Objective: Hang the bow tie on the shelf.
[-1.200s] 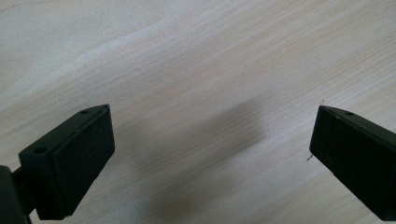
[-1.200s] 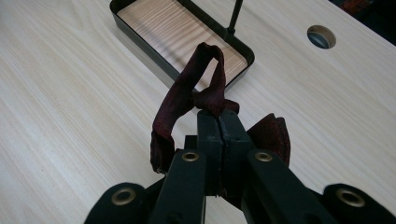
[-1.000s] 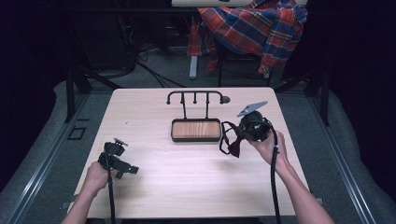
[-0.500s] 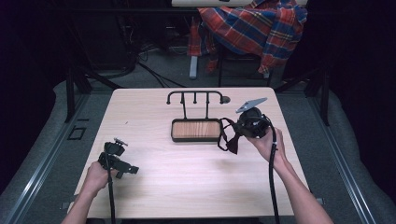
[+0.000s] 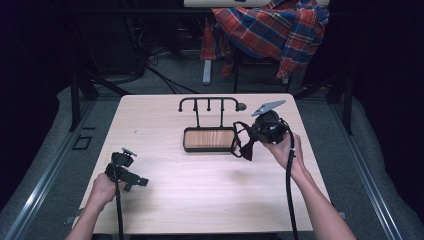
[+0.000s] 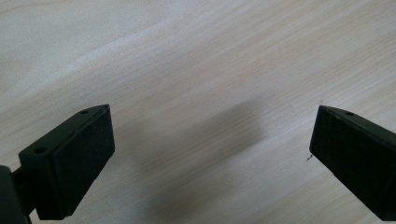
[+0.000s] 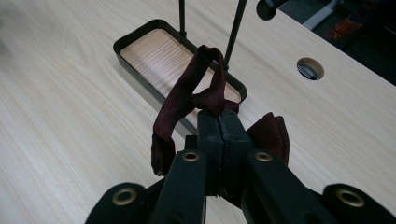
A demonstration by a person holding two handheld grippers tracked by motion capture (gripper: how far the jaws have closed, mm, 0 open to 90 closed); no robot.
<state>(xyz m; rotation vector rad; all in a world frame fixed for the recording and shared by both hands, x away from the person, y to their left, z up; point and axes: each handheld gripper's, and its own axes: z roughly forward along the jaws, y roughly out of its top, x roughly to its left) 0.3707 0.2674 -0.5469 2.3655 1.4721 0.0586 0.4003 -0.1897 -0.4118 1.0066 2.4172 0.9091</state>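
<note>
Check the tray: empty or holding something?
Empty. The tray shows a bare wood floor; the bow tie hangs from the shut right gripper.

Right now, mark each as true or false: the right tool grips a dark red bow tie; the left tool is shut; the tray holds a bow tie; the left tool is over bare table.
1. The right tool grips the dark red bow tie: true.
2. The left tool is shut: false, its jaws stand wide apart.
3. The tray holds a bow tie: false, nothing lies in it.
4. The left tool is over bare table: true.
</note>
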